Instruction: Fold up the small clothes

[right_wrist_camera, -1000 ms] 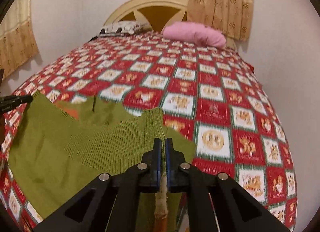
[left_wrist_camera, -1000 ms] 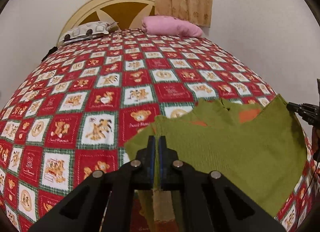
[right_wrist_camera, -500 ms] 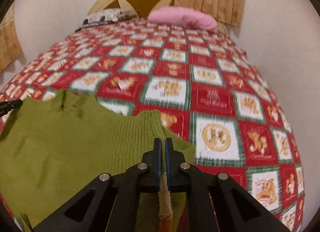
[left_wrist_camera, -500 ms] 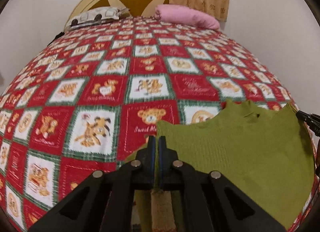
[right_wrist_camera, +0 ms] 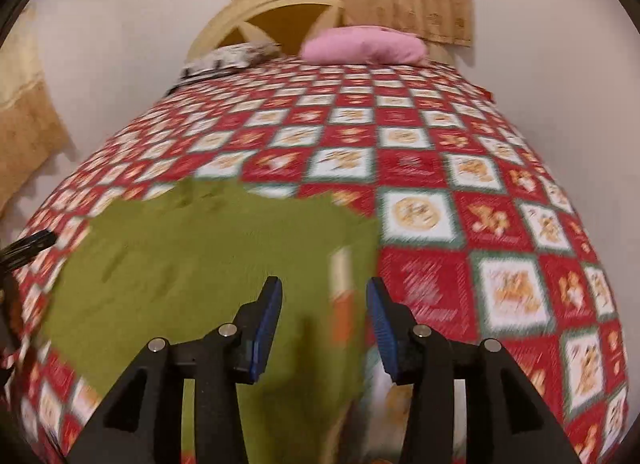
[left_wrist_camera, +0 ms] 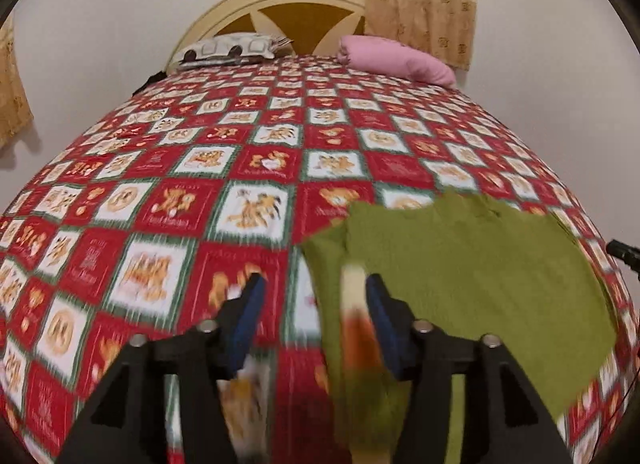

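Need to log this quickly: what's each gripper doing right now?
Left gripper: open, jaws just opening, releasing the green knitted garment.
Right gripper: open, jaws just opening, same garment released.

Both grippers same build: left gripper point(left_wrist_camera: 312, 316) and right gripper point(right_wrist_camera: 325, 318) have matte black angular fingers, blue pads point(right_wrist_camera: 267, 328) on the inner faces, and two round silver screw heads point(left_wrist_camera: 422, 327) per finger (four per gripper). No cables, markings or sleeves visible.

Bed point(left_wrist_camera: 248, 168): green garment point(left_wrist_camera: 472, 264), pink pillow point(left_wrist_camera: 396, 60).
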Available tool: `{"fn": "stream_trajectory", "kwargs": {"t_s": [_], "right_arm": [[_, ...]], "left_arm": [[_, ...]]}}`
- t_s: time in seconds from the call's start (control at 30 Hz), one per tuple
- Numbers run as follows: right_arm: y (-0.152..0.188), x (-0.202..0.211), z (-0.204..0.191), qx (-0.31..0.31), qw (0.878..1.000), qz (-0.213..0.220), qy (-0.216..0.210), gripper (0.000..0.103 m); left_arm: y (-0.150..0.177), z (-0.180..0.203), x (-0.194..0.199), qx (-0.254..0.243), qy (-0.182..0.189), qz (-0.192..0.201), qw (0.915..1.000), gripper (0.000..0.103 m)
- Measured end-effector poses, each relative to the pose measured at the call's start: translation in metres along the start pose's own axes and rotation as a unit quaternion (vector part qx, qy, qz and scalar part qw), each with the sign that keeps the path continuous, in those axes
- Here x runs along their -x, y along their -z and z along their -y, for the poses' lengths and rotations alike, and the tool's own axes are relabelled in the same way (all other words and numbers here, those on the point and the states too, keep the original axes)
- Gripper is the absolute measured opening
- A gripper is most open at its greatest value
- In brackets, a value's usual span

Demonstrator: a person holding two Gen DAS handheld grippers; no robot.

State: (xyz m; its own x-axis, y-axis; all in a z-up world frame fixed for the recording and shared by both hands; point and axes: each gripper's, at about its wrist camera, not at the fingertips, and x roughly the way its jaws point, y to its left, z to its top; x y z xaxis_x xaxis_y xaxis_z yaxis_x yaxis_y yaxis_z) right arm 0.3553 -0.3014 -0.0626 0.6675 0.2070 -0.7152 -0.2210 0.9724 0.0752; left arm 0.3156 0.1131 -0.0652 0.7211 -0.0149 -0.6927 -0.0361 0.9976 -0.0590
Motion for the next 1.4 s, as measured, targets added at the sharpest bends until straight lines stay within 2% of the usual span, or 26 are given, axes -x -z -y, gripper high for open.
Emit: {"fn": "stream_trajectory", "kwargs": {"t_s": [0.07,0.17,0.27,0.3,0.33,0.4,0.47,0.57,0.63,0.73,0.77,0.83,0.93,0.97,1.1,1.17,1.3,1.4], "right_arm": [[0.018,0.006,-0.019,0.021,0.999,-0.008,-0.024,0.045],[0.037,-0.006,-0.034,0.039,0.998,-0.036,-0.029,0.045],[0.052,-0.028,-0.025,0.016,0.997,-0.072,-0.015,0.045],[0.056,-0.03,-0.019,0.005,0.998,-0.066,-0.024,0.045],[0.057,-0.03,-0.017,0.002,0.998,-0.059,-0.028,0.045],[0.059,-0.029,-0.018,0.004,0.998,-0.06,-0.025,0.045],[0.062,-0.028,-0.021,0.01,0.998,-0.062,-0.015,0.045],[0.063,-0.023,-0.021,0.006,0.998,-0.065,-0.011,0.045],[0.066,-0.011,-0.017,-0.007,0.998,-0.052,-0.015,0.045],[0.07,-0.007,-0.011,-0.013,0.999,-0.049,-0.014,0.045],[0.071,-0.011,-0.01,-0.013,0.998,-0.056,-0.013,0.045],[0.073,-0.017,-0.011,-0.011,0.998,-0.063,-0.011,0.046],[0.072,-0.016,-0.016,-0.006,0.998,-0.068,0.004,0.046],[0.071,-0.014,-0.017,-0.006,0.998,-0.069,0.009,0.046],[0.059,-0.001,-0.029,0.005,0.999,-0.04,0.02,0.046],[0.046,-0.001,-0.037,0.01,0.999,-0.033,0.019,0.046],[0.018,-0.018,-0.067,0.032,0.999,-0.035,-0.001,0.046],[0.002,-0.039,-0.103,0.066,0.996,-0.05,-0.026,0.046]], "left_arm": [[0.018,0.014,0.012,-0.022,0.003,0.004,0.9997,0.065],[0.032,0.036,0.011,-0.064,-0.011,-0.004,0.9979,0.065],[0.037,0.045,-0.004,-0.083,-0.038,-0.024,0.9955,0.065],[0.039,0.046,-0.012,-0.086,-0.046,-0.038,0.9945,0.066],[0.043,0.044,-0.02,-0.078,-0.052,-0.051,0.9943,0.067],[0.046,0.036,-0.025,-0.057,-0.045,-0.049,0.9961,0.073],[0.047,0.031,-0.022,-0.045,-0.037,-0.049,0.9971,0.075],[0.047,0.021,-0.018,-0.019,-0.024,-0.058,0.9979,0.076],[0.051,0.018,-0.001,-0.001,-0.007,-0.051,0.9987,0.076],[0.057,0.021,0.015,-0.006,0.002,-0.034,0.9994,0.077],[0.06,0.023,0.014,-0.012,0.003,-0.036,0.9993,0.081],[0.065,0.025,0.003,-0.026,-0.015,-0.049,0.9983,0.081],[0.068,0.017,-0.014,-0.002,-0.009,-0.074,0.9972,0.092],[0.068,0.013,-0.016,0.011,-0.014,-0.075,0.997,0.099],[0.07,0.006,-0.018,0.031,-0.002,-0.079,0.9964,0.101],[0.071,0.008,-0.018,0.03,-0.009,-0.077,0.9966,0.102],[0.072,0.016,-0.016,0.012,-0.035,-0.069,0.9969,0.103],[0.072,0.018,-0.014,0.002,-0.046,-0.062,0.997,0.103]]}}
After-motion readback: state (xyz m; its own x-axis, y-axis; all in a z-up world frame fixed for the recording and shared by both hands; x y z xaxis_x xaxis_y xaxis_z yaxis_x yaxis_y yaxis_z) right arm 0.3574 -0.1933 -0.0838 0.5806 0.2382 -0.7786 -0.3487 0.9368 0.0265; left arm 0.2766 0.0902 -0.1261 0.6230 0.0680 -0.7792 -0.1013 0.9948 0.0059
